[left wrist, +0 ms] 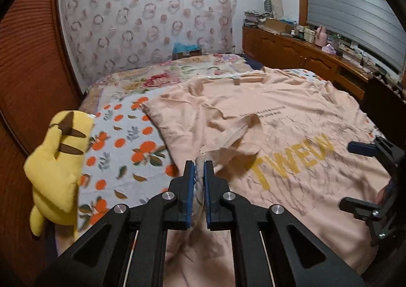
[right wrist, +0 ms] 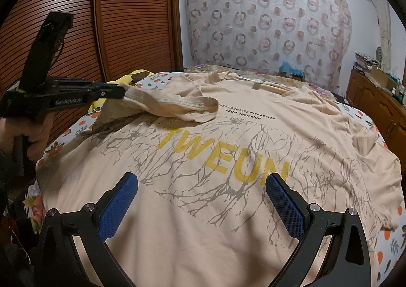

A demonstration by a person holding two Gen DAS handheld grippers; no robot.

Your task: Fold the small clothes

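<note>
While the peach cotton T-shirt with yellow lettering [right wrist: 228, 155] lies spread front-up on the bed [left wrist: 121, 150], the left tongs [left wrist: 199, 164] pinch its sleeve.

Left tongs: blue pads pressed together on a fold of the peach short sleeve [right wrist: 177, 107], which is lifted off the bed and drawn across the shirt's chest, its hemmed cuff resting just above the small black print. A hand [right wrist: 35, 132] grips the handle of these tongs at the shirt's left edge. Right tongs [right wrist: 201, 200]: blue pads spread wide, nothing between them, poised above the lower front of the shirt, near the yellow letters. A yellow plush toy with brown stripes [left wrist: 57, 160] rests at the bed's edge beside the orange-patterned bed sheet [left wrist: 119, 142].
</note>
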